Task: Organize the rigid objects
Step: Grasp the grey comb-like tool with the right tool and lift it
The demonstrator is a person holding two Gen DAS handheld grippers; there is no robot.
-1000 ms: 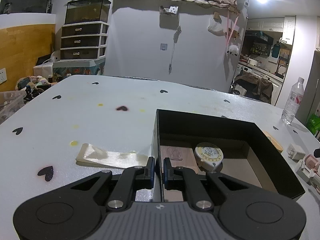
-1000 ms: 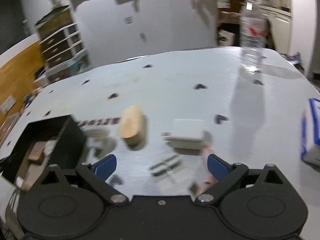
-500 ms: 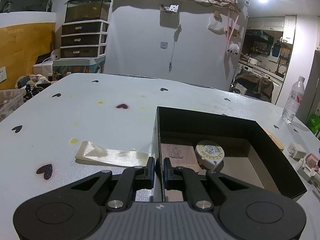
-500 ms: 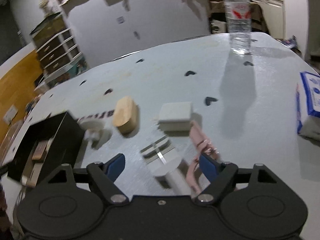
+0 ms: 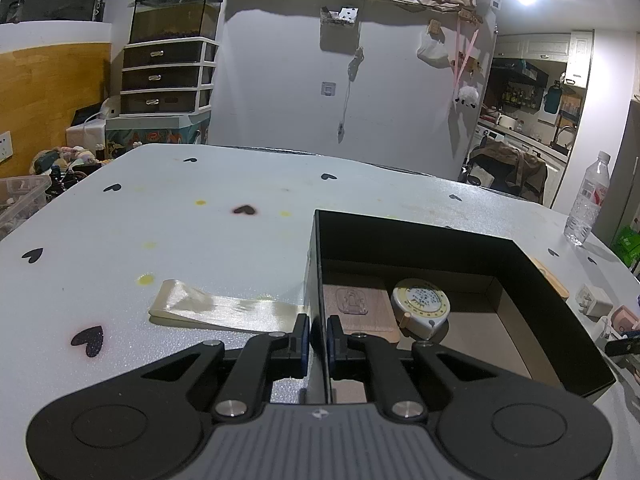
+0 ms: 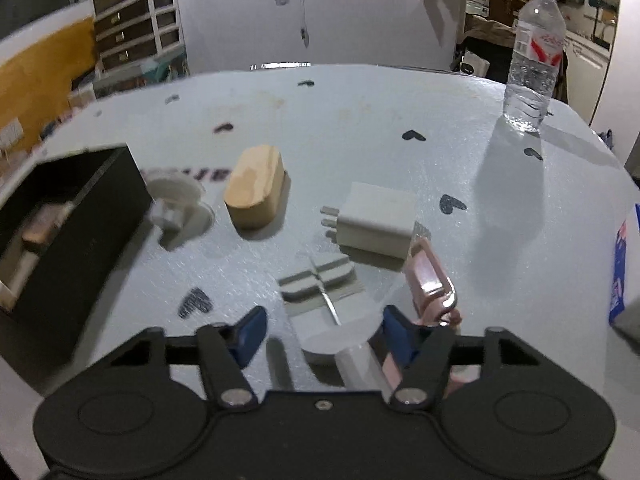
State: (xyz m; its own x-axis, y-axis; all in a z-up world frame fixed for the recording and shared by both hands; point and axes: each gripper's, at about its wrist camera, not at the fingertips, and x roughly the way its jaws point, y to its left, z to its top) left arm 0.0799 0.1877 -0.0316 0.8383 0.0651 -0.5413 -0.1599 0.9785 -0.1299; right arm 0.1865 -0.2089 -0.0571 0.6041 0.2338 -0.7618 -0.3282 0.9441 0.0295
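Observation:
My left gripper (image 5: pixel 319 338) is shut on the near left wall of the black box (image 5: pixel 540 280). Inside the box lie a white tape measure (image 5: pixel 420 306) and a brown wooden piece (image 5: pixel 360 308). My right gripper (image 6: pixel 324 334) points down at the table with its jaws closing. A white tool with a grey ribbed head (image 6: pixel 320 278) lies between them, and the blue pads (image 6: pixel 252 334) stand clear of it. Just beyond are a white charger plug (image 6: pixel 376 220), a wooden block (image 6: pixel 256 190) and a pink object (image 6: pixel 430 280). The black box (image 6: pixel 72 240) sits at the left.
A water bottle (image 6: pixel 534 60) stands at the far right of the white table (image 6: pixel 360 120). A white round piece (image 6: pixel 172 200) lies next to the box. A blue and white packet (image 6: pixel 624 272) is at the right edge. A strip of clear tape (image 5: pixel 224 312) lies left of the box.
My right gripper has dropped closer to the table and rolled, and its jaws have narrowed around the white tool. The left gripper and the box have not moved.

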